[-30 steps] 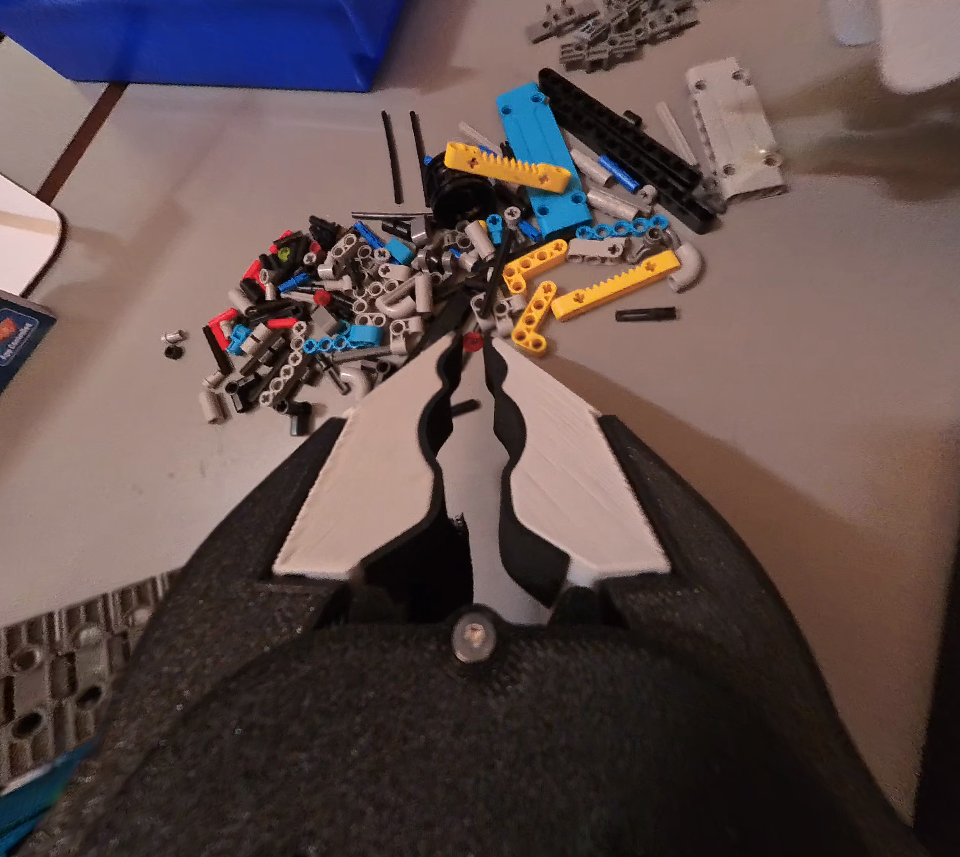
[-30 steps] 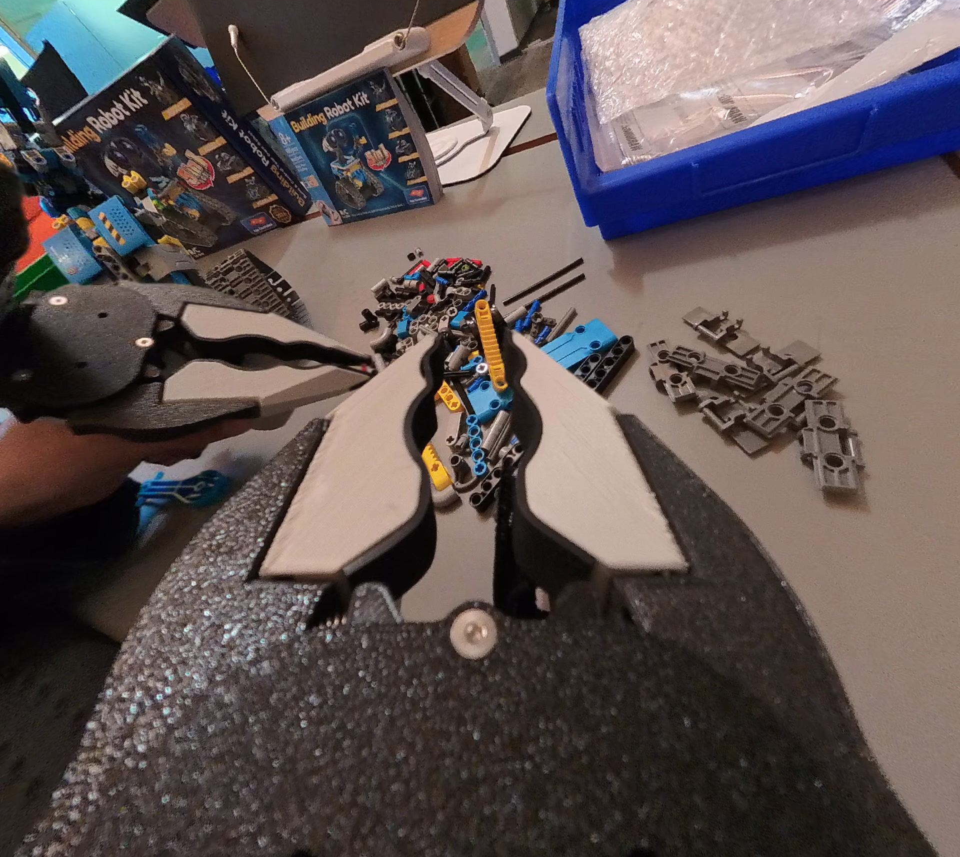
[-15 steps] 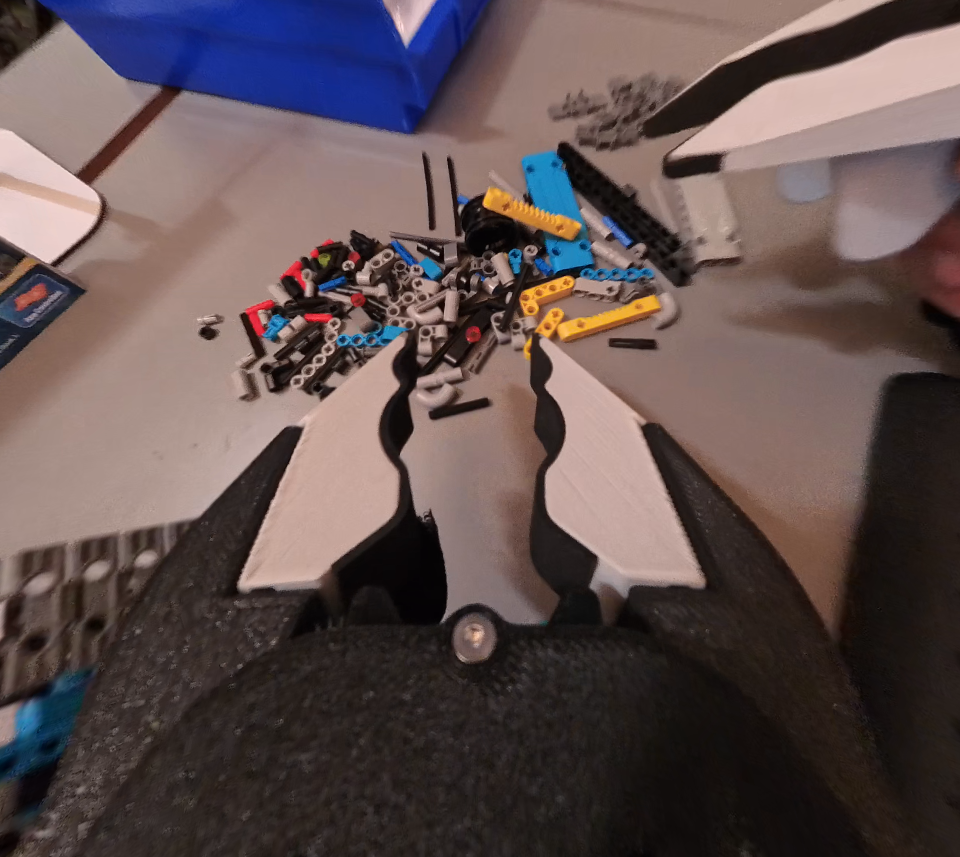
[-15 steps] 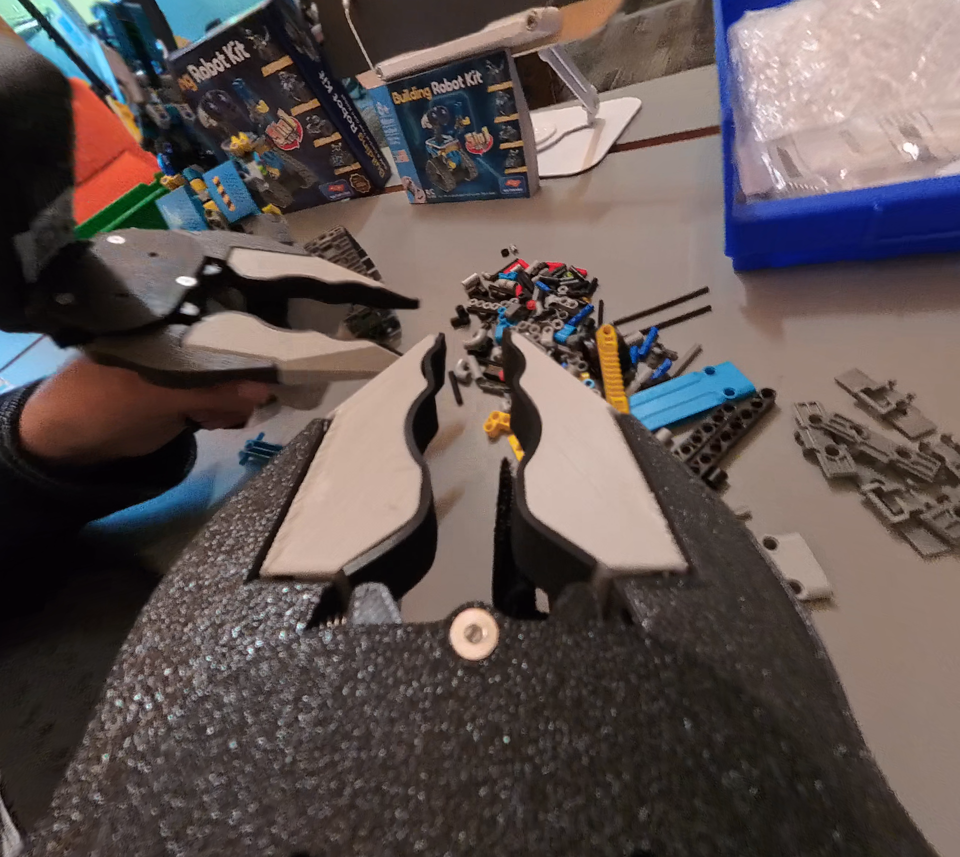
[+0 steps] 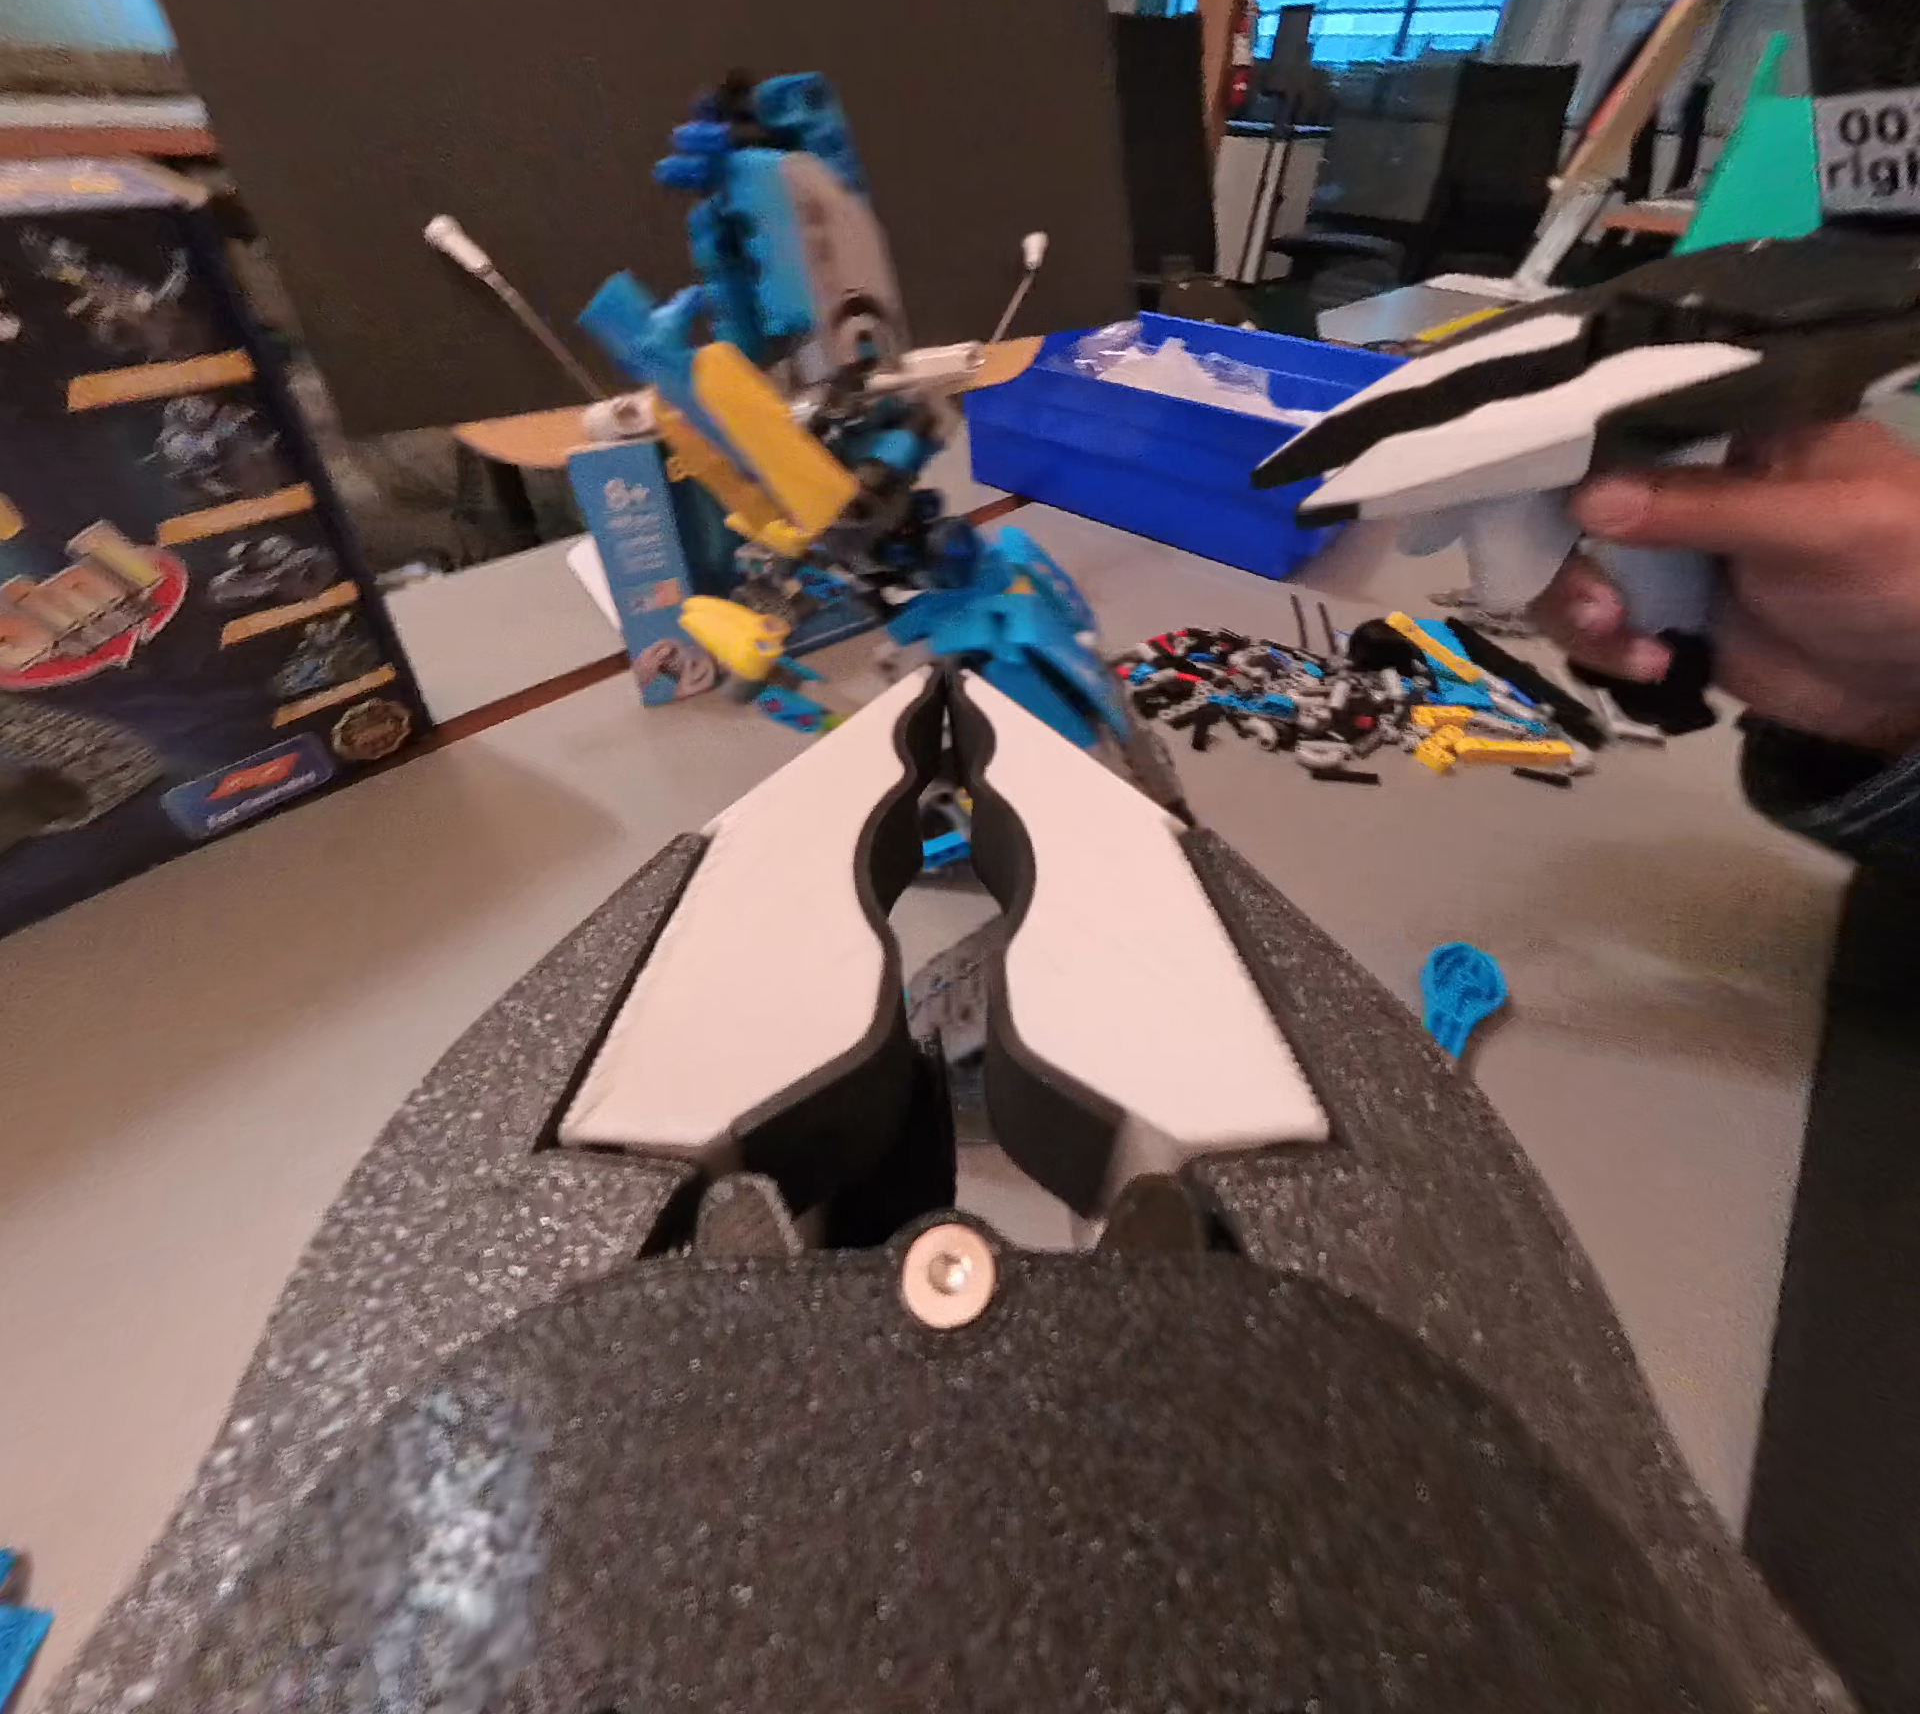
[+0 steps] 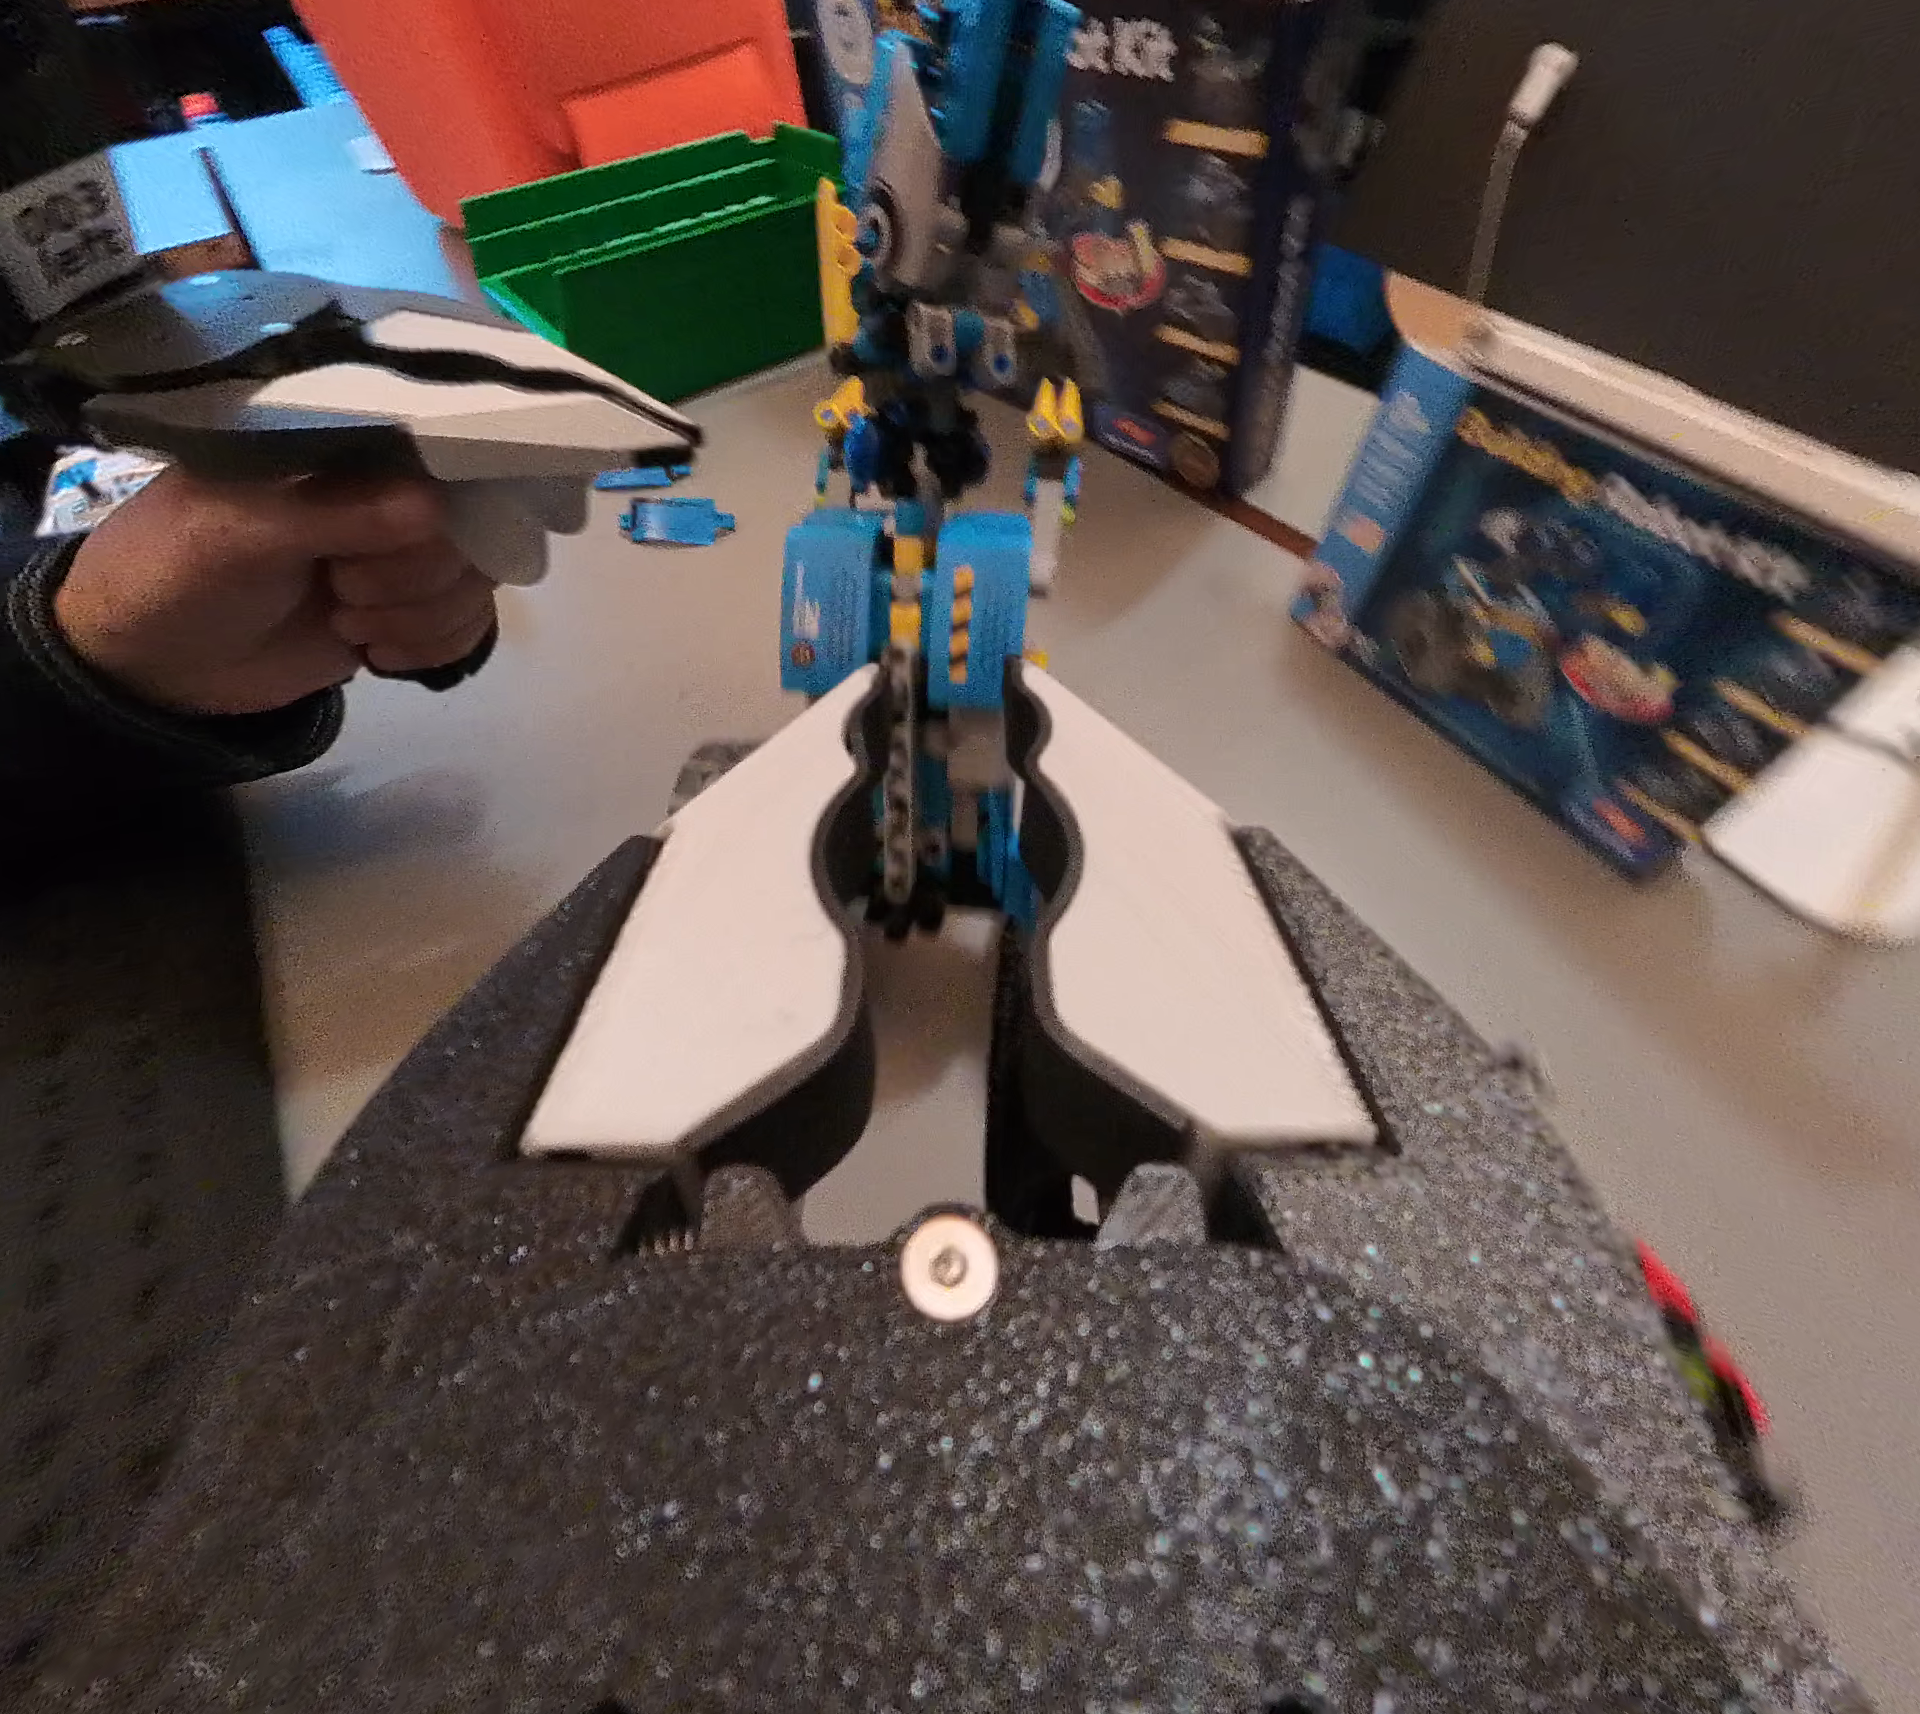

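The left tool (image 5: pixel 948 677) was held level above the grey worktop (image 5: pixel 312 989), tips pinched together on nothing, pointing at the blue-and-yellow brick robot (image 5: pixel 790 459). The right tool (image 6: pixel 945 677), also level, stood narrowly parted with the robot's blue legs (image 6: pixel 904 604) between its tips; contact unclear.
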Motion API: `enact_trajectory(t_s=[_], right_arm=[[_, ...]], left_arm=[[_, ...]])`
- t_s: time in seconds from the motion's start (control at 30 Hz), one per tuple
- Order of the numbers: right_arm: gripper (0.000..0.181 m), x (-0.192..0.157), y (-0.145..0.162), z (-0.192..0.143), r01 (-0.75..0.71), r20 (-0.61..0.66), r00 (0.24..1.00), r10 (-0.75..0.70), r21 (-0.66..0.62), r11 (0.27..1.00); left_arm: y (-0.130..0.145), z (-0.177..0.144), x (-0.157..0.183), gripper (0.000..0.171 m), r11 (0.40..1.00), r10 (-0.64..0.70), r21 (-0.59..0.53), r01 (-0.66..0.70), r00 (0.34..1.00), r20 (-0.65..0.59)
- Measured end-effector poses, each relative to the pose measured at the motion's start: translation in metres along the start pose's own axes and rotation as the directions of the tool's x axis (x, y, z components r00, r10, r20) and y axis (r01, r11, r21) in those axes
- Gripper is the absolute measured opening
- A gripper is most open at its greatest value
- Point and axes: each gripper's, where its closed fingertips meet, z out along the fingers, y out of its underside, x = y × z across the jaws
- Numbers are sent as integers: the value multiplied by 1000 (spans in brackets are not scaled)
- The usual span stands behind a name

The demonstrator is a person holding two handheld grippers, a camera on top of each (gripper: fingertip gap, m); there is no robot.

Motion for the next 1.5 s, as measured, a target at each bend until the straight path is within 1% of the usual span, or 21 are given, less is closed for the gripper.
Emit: enact_trajectory(t_s=[0.03, 0.07, 0.13, 0.2, 0.27, 0.3, 0.33, 0.4, 0.47, 0.5, 0.6, 0.63, 0.73, 0.77, 0.83, 0.87, 0.9, 1.07, 1.2, 1.43, 1.5], right_arm=[[21, -2, -3, 17, 26, 25, 999, -26, 9, 1000], [21, -2, -3, 30, 44, 23, 999, -44, 15, 999], [20, -7, -6, 38, 50, 19, 998, -52, 85, 995], [20, -14, -1, 33, 16, 32, 999, -21, 146, 989], [21, -18, 11, 29, 48, 16, 999, -50, 124, 991], [21, -20, 14, 28, 71, 3, 997, -71, 122, 990], [23, -24, 14, 30, 94, -3, 996, -94, 120, 988], [30, -28, 12, 35, 205, -68, 978, -199, 99, 974], [34, -27, 14, 40, 357, -175, 921, -348, 25, 934], [41, -27, 17, 41, 418, -212, 887, -409, -4, 908], [40, -28, 17, 43, 534, -307, 798, -519, -37, 844], [39, -30, 16, 43, 554, -322, 780, -536, -42, 831], [31, -35, 16, 50, 576, -334, 761, -556, -48, 816], [31, -37, 19, 53, 581, -318, 760, -567, -59, 812], [33, -33, 22, 58, 591, -339, 739, -582, -90, 802], [25, -30, 21, 57, 599, -362, 723, -589, -98, 795], [23, -28, 20, 56, 605, -375, 711, -595, -105, 789], [18, -29, 21, 56, 589, -320, 729, -606, -159, 792], [11, -33, 20, 53, 665, -338, 630, -699, -229, 711], [14, -36, 22, 57, 649, -316, 672, -670, -185, 738], [10, -48, 20, 56, 622, -274, 735, -620, -90, 778]], left_arm=[[3, 4, -9, 1, 999, -49, -18, 49, 999, 7], [7, 8, -13, 10, 994, -108, -31, 108, 994, -4], [14, 13, -11, 42, 971, -239, -24, 238, 969, -65], [25, 15, -7, 61, 944, -326, 0, 329, 938, -117], [38, 19, -6, 62, 908, -416, -20, 418, 898, -141], [39, 21, -1, 64, 891, -452, -48, 451, 874, -180], [41, 24, 2, 62, 891, -453, -70, 449, 866, -210], [54, 33, 4, 61, 911, -410, -125, 392, 890, -198], [58, 37, 18, 63, 931, -359, -168, 324, 895, -263], [60, 39, 23, 63, 945, -315, -178, 274, 908, -275], [65, 45, 33, 72, 976, -169, -183, 121, 947, -272], [69, 48, 35, 71, 977, -129, -198, 79, 958, -255], [87, 53, 39, 64, 966, -41, -257, -21, 972, -233], [92, 53, 42, 66, 961, -33, -274, -35, 970, -240], [100, 54, 45, 62, 955, -25, -293, -47, 971, -239], [100, 54, 45, 60, 955, -24, -292, -45, 973, -231], [100, 54, 45, 57, 955, -34, -295, -35, 974, -226], [101, 53, 43, 53, 953, -47, -302, -22, 974, -221], [102, 53, 44, 53, 952, -51, -304, -20, 973, -224], [103, 50, 44, 53, 949, -48, -313, -39, 963, -265], [103, 42, 43, 53, 944, -44, -323, -72, 940, -339]])
